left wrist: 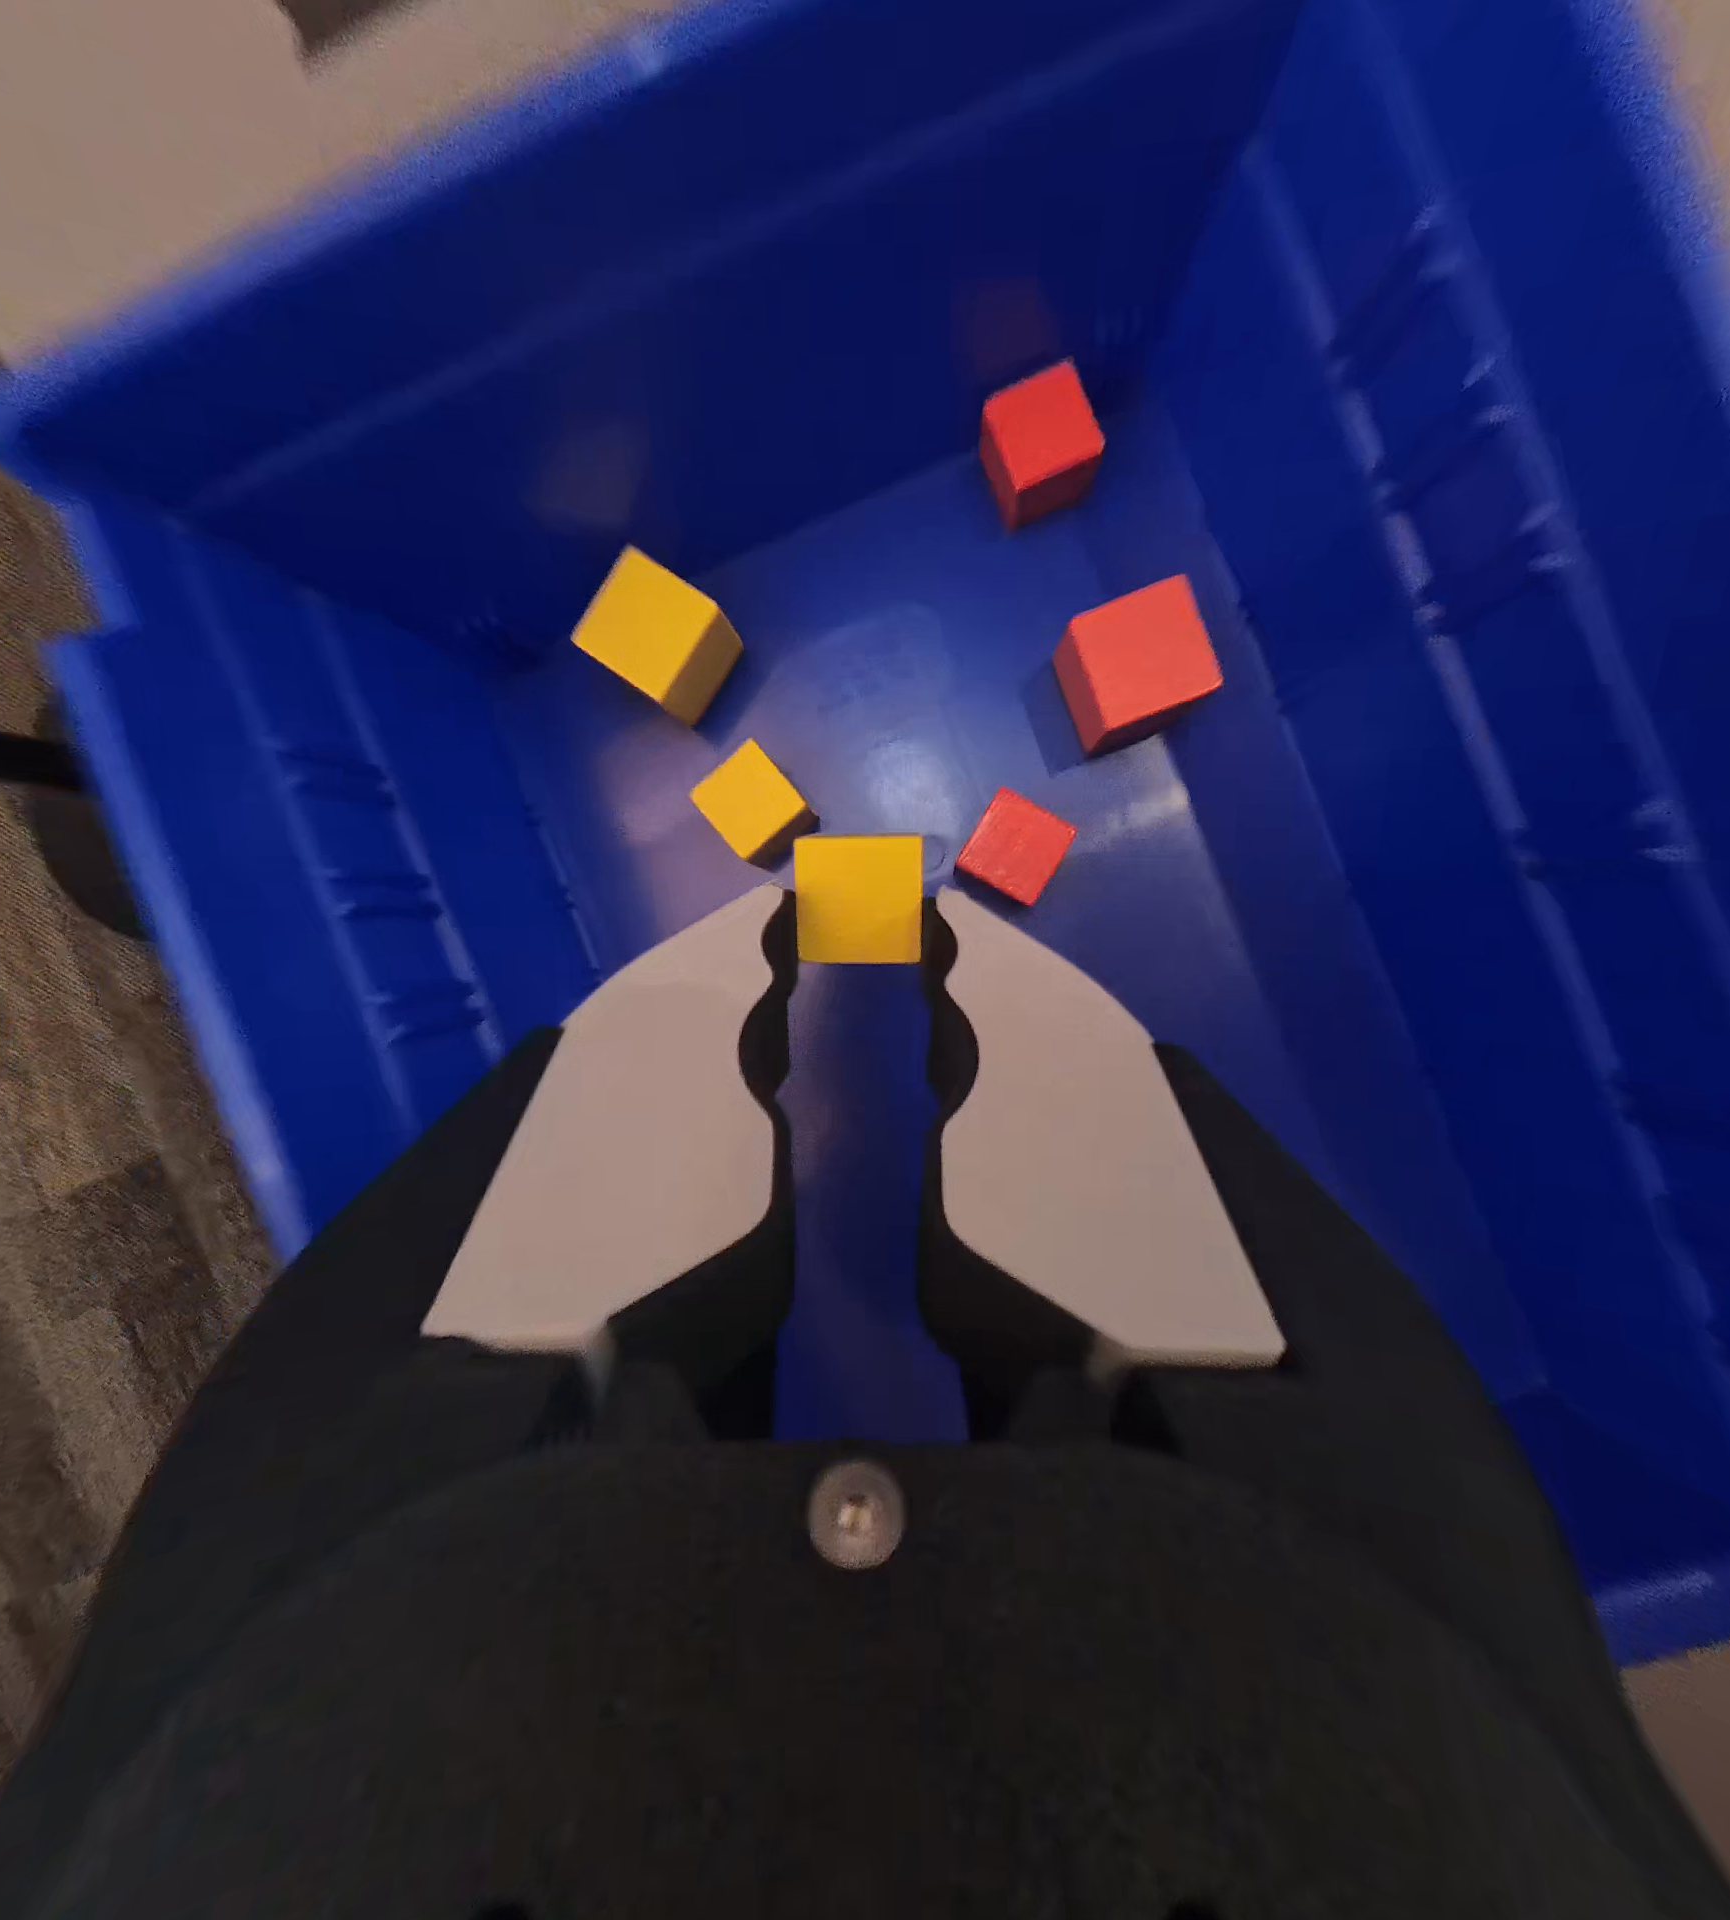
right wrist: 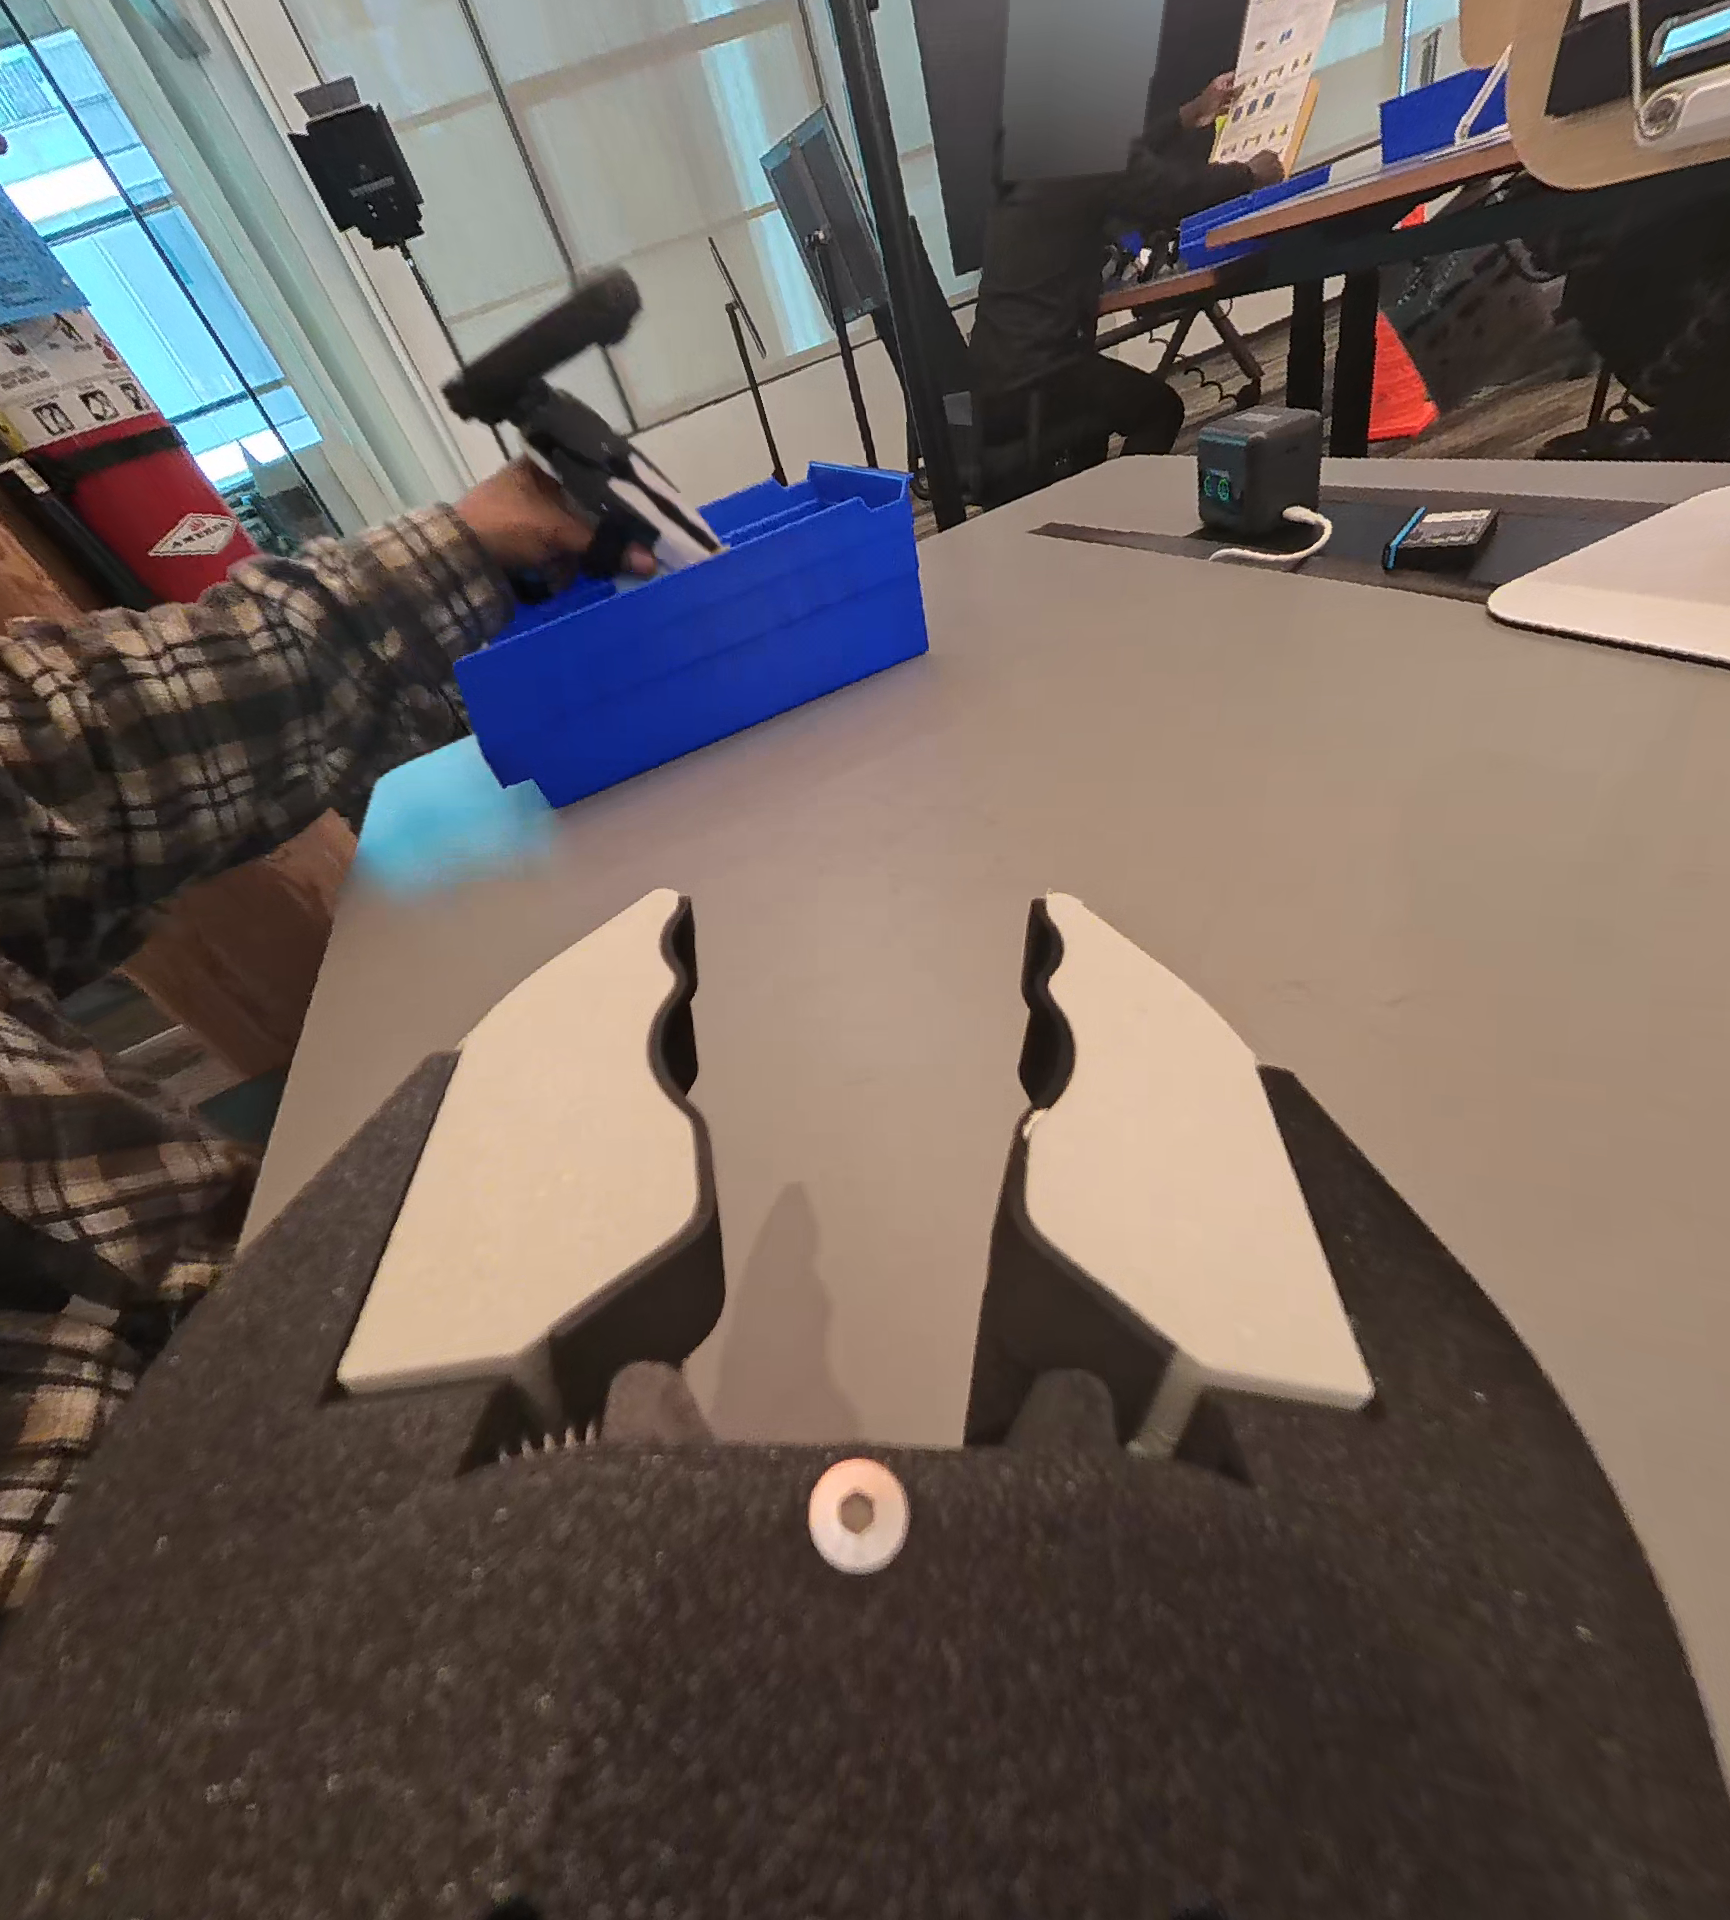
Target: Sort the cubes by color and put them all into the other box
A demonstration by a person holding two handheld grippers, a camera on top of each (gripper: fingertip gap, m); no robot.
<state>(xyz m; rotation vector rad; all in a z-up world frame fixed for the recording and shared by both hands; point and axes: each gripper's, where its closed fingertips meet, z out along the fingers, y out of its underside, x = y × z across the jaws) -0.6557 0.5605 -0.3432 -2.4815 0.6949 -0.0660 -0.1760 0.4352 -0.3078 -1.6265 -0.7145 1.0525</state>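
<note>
In the left wrist view my left gripper (left wrist: pixel 858 902) is inside a blue box (left wrist: pixel 1463 727) and is shut on a small yellow cube (left wrist: pixel 858 896) at its fingertips. Two more yellow cubes, a large one (left wrist: pixel 655 634) and a small one (left wrist: pixel 749 798), lie on the box floor to the left. Three red cubes (left wrist: pixel 1040 442) (left wrist: pixel 1136 660) (left wrist: pixel 1015 844) lie to the right. In the right wrist view my right gripper (right wrist: pixel 859 909) is open and empty above the grey table (right wrist: pixel 1256 883). The blue box (right wrist: pixel 705 634) stands far ahead to the left, with the left gripper (right wrist: pixel 679 540) reaching into it.
A plaid sleeve (right wrist: pixel 165 707) reaches along the table's left edge. A small black device (right wrist: pixel 1259 457) with a white cable, a flat dark phone-like thing (right wrist: pixel 1441 538) and a white base (right wrist: pixel 1661 603) sit at the far right. A person sits at other tables behind.
</note>
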